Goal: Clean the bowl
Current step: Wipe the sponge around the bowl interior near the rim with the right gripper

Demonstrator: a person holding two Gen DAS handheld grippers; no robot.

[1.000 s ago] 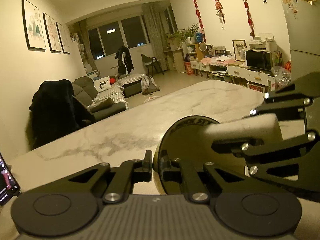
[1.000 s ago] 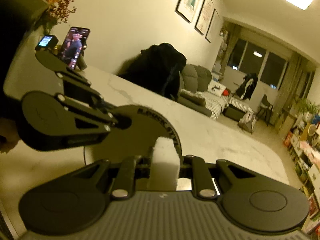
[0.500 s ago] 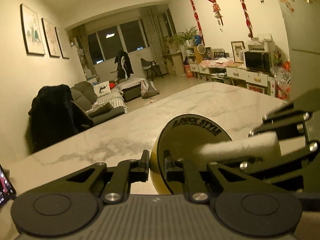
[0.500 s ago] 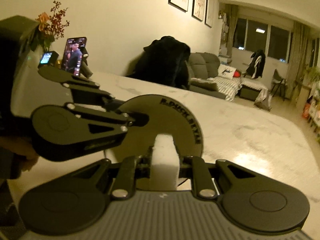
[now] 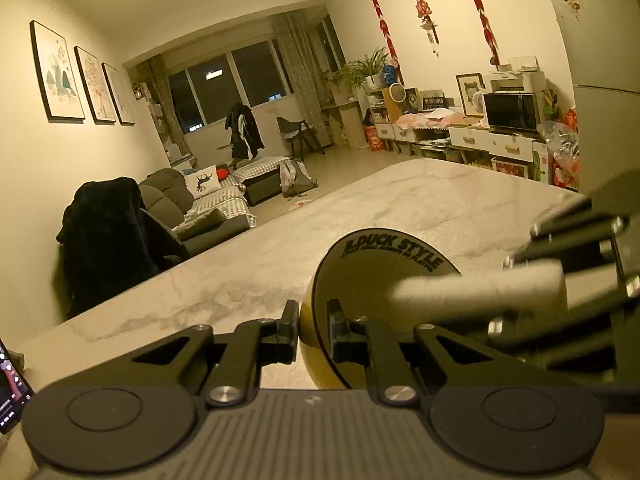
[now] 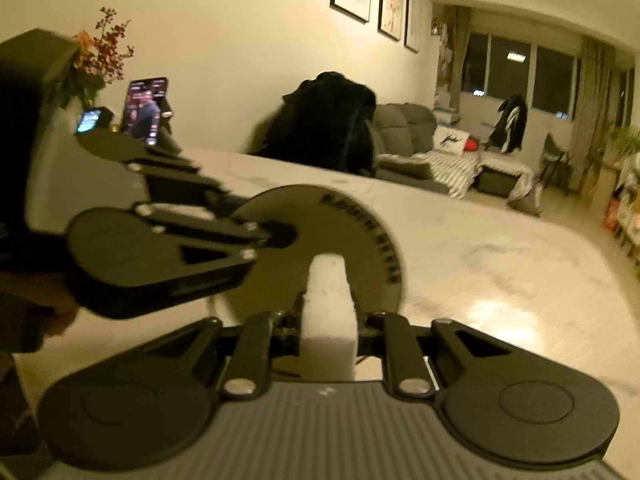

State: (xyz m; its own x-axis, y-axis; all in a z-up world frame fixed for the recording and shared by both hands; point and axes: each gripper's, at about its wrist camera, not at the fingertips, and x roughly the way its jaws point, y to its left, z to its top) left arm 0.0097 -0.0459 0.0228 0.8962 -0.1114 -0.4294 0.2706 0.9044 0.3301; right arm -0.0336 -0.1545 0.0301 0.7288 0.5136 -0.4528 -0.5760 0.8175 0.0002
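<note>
Bowl (image 5: 360,276) rim pinched by left tongs (image 5: 313,332); right tongs (image 6: 329,322) clamp sponge (image 6: 329,312), seemingly touching its inside.

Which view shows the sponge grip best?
The right wrist view. There the white sponge sits centred and close, squeezed between the right gripper fingers, its tip against the bowl. The left wrist view shows the sponge only from the side, blurred, with the grip partly hidden.

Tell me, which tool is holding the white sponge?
The right tool. It pinches the white sponge, while the left tool clamps the rim of the yellow bowl.
</note>
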